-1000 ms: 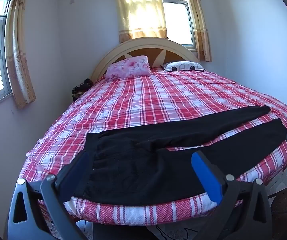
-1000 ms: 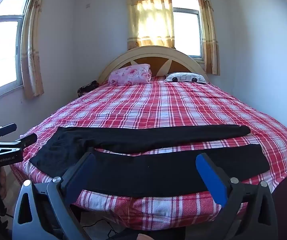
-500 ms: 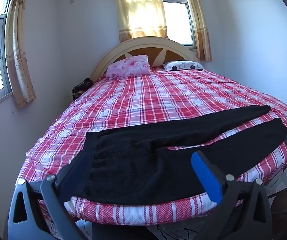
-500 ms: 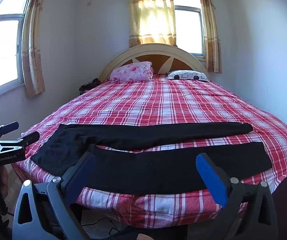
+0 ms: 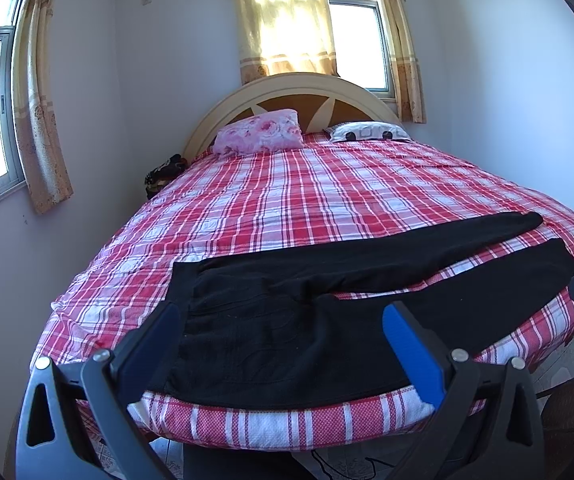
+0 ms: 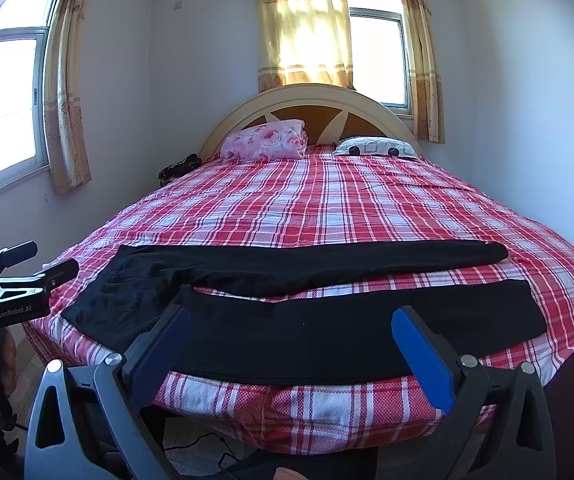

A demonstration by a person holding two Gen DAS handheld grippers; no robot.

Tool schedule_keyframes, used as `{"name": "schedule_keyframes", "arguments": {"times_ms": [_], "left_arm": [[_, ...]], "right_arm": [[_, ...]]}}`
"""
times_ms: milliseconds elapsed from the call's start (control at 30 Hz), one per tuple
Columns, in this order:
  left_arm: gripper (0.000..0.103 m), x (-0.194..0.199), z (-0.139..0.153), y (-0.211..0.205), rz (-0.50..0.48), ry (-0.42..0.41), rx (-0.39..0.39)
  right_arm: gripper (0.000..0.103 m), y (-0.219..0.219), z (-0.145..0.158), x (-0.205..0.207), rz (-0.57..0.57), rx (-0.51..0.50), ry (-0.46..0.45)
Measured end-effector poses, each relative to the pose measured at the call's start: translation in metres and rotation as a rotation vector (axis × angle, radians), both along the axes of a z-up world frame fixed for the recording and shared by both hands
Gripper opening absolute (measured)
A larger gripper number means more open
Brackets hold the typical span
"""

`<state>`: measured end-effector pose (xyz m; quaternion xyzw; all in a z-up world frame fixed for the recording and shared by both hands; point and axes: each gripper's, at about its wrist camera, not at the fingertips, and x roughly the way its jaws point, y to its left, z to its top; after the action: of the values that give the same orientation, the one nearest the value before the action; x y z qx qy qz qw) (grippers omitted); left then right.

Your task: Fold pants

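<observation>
Black pants (image 5: 287, 320) lie flat across the foot of the bed (image 5: 327, 192), waist at the left, both legs stretched to the right with a strip of sheet between them. The right wrist view shows the same pants (image 6: 327, 320) with the near leg along the bed's front edge. My left gripper (image 5: 281, 320) hovers open before the waist and crotch area, touching nothing. My right gripper (image 6: 287, 324) hangs open in front of the near leg, also empty. The left gripper (image 6: 27, 268) shows again at the left edge of the right wrist view.
The bed has a red plaid sheet, a pink floral pillow (image 5: 259, 136) and a white patterned pillow (image 5: 371, 132) at the curved headboard. A dark bundle (image 5: 163, 172) sits by the bed's far left corner. Walls close in on both sides. Cables lie on the floor (image 6: 207, 444) below.
Both views have crept slightly closer to the bed and tilted a little. The pants have not moved and both grippers stay open.
</observation>
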<state>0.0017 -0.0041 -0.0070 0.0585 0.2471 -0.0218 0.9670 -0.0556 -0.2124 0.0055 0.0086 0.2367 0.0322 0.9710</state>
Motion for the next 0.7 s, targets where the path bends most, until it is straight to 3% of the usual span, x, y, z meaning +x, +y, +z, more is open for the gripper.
{"name": "schedule_keyframes", "arguments": {"times_ms": [700], "left_arm": [[0.103, 0.0004, 0.0002, 0.0023, 0.000, 0.000, -0.003]], "right_arm": [[0.102, 0.0023, -0.0039, 0.0006, 0.003, -0.001, 0.011]]}}
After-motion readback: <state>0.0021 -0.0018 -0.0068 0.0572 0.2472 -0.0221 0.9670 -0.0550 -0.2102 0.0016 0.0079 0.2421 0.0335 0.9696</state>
